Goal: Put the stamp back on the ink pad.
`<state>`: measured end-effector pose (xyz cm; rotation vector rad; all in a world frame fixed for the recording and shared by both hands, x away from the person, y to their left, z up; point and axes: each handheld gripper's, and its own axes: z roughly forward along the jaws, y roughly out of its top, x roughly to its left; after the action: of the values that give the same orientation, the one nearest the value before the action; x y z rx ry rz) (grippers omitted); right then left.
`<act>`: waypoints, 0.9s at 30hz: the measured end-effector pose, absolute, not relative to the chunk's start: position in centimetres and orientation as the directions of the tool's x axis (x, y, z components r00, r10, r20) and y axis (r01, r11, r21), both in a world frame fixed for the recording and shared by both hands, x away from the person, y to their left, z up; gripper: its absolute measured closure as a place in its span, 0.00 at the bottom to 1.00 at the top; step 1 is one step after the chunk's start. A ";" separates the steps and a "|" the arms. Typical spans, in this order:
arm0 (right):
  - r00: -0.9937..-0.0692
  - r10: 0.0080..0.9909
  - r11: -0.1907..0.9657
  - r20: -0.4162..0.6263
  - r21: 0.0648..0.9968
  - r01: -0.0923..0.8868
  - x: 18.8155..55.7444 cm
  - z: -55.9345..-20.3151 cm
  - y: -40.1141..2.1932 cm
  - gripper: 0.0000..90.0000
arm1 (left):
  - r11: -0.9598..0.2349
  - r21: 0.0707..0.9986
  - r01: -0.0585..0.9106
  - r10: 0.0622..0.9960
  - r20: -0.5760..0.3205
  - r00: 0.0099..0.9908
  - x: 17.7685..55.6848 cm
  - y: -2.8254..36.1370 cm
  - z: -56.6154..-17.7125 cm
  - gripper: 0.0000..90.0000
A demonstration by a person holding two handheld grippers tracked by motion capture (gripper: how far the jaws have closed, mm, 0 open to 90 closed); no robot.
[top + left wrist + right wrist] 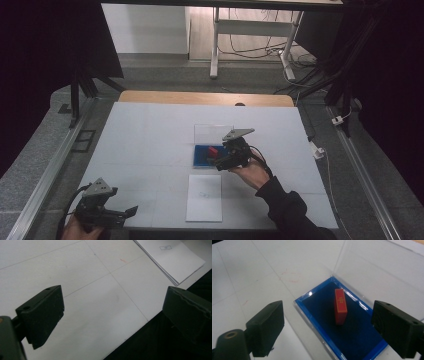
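Black-jawed left gripper (131, 212) rests open near the white table's (150, 140) front edge, beside a white paper sheet (204, 197). Farther off, the right gripper (213, 161) hovers with its jaws spread apart and empty above the small red rectangular block (340, 306), which lies inside the blue-lined clear plastic case (324, 315).

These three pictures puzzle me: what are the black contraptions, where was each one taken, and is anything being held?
A person sits at a white table with a hand-held claw in each hand. The high view looks down from above: the left claw rests near the table's front edge, and the right claw hovers at a blue tray. The other two pictures come from cameras riding on the claws, looking along their black jaws. In the right one, a red block stands in the tray under an opened clear lid. Both claws are open and hold nothing. A white sheet lies in front.
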<state>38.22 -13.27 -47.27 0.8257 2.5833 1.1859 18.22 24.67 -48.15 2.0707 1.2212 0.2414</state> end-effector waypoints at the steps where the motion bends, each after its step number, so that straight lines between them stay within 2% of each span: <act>1: -0.829 0.556 0.528 0.059 0.745 0.408 38.1 -47.3 -13.3 0.09 | -0.302 0.657 0.691 0.824 -0.185 0.536 18.2 24.7 -48.1 0.05; 14: -0.848 0.528 0.568 0.038 0.727 0.386 36.2 -47.1 -13.7 0.00 | -0.298 0.659 0.691 0.824 -0.188 0.535 18.2 24.7 -48.1 0.05; 27: -0.841 0.540 0.562 0.036 0.728 0.392 34.6 -46.5 -16.1 0.00 | -0.297 0.657 0.693 0.824 -0.190 0.533 18.2 24.7 -48.2 0.05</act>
<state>34.60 -16.14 -46.49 0.7858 2.6033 1.1416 18.24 24.73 -48.16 2.0659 1.2244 0.2390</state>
